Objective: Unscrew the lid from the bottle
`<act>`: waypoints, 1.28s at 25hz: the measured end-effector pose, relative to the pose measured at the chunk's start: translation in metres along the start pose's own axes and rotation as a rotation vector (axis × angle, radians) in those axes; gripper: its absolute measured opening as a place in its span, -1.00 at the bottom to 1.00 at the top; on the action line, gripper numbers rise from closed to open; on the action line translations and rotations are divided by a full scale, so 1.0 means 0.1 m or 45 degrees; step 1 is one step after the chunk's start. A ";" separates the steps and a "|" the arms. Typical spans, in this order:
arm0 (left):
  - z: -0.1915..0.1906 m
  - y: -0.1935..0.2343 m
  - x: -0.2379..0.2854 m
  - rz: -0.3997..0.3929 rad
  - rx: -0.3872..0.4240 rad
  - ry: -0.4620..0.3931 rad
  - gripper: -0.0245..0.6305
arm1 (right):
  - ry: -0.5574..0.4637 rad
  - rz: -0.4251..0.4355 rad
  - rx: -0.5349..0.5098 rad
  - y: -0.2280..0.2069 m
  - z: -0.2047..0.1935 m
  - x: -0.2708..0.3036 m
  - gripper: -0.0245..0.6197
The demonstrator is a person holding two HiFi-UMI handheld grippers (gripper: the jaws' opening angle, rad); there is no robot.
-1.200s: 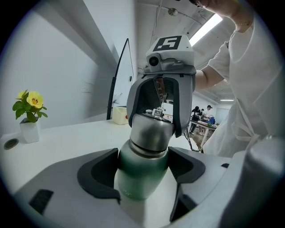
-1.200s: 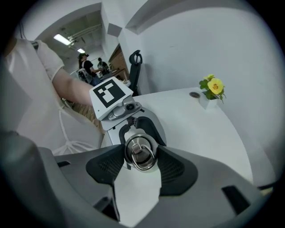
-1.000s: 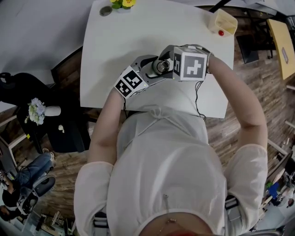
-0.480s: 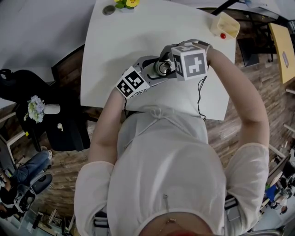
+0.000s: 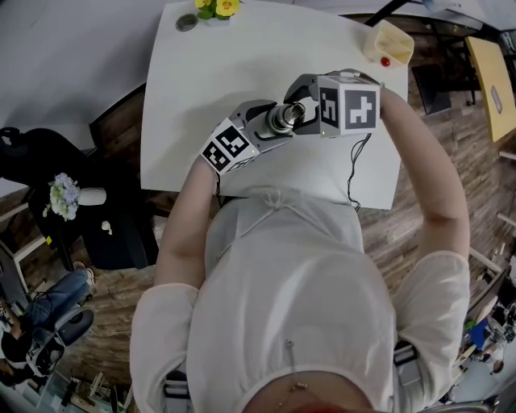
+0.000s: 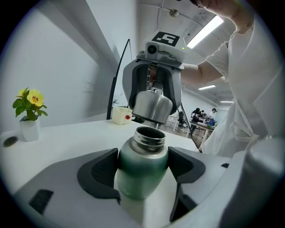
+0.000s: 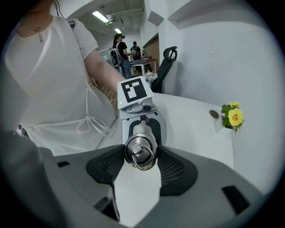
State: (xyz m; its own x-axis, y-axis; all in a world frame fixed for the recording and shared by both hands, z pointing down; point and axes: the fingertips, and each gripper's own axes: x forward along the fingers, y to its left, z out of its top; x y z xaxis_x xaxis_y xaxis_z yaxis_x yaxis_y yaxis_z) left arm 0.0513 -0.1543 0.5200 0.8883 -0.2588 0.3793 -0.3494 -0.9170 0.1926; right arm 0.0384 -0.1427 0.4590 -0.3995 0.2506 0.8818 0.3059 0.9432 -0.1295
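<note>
My left gripper [image 5: 270, 125] is shut on a green metal bottle [image 6: 141, 171], pads pressed on both sides of its body. The bottle's steel mouth [image 6: 149, 137] stands uncovered. The steel lid [image 6: 152, 105] hangs just beyond the mouth, apart from it, held in my right gripper [image 6: 153, 100]. In the right gripper view the lid [image 7: 140, 151] shows its top with a wire ring, squeezed between the two pads, and the left gripper [image 7: 140, 129] lies behind it. From the head view both grippers meet over the near half of the white table [image 5: 242, 64], with the right gripper [image 5: 305, 113] facing left.
A small white pot with a yellow flower [image 5: 211, 8] and a dark round disc [image 5: 186, 22] sit at the table's far left edge. A cream box with a red knob [image 5: 389, 42] stands at the far right corner. A black chair [image 5: 48, 161] stands left of the table.
My right gripper has drawn back to the right with the lid, and a gap has opened between lid and bottle mouth. The left gripper and bottle have barely moved.
</note>
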 end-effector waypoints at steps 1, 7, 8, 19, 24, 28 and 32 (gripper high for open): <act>0.00 0.00 0.00 -0.001 0.000 0.000 0.19 | -0.019 -0.020 0.028 -0.01 -0.03 -0.04 -0.18; 0.02 -0.01 -0.01 0.013 0.004 0.006 0.19 | -0.046 -0.194 0.325 -0.08 -0.46 -0.15 -0.18; 0.03 -0.01 -0.02 0.017 0.004 0.005 0.19 | -0.046 -0.220 0.379 -0.07 -0.54 -0.14 -0.18; 0.06 -0.04 -0.02 0.029 -0.012 -0.015 0.19 | -0.104 -0.355 0.764 0.21 -1.28 0.45 -0.18; 0.06 -0.03 -0.02 0.031 -0.043 -0.034 0.19 | -0.132 -0.398 0.882 0.16 -1.38 0.67 -0.17; 0.05 -0.01 -0.03 0.026 -0.042 -0.041 0.19 | -0.157 -0.396 0.952 0.11 -1.36 0.81 -0.17; 0.05 -0.01 -0.02 0.022 -0.044 -0.043 0.19 | -0.186 -0.378 1.025 0.07 -1.36 0.82 -0.17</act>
State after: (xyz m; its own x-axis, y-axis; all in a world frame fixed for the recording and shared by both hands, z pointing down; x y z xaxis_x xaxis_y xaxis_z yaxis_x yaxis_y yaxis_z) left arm 0.0512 -0.1546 0.5149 0.8913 -0.2854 0.3525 -0.3746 -0.9014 0.2173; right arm 0.1251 -0.1450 0.5923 -0.4894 -0.0567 0.8702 -0.5104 0.8277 -0.2331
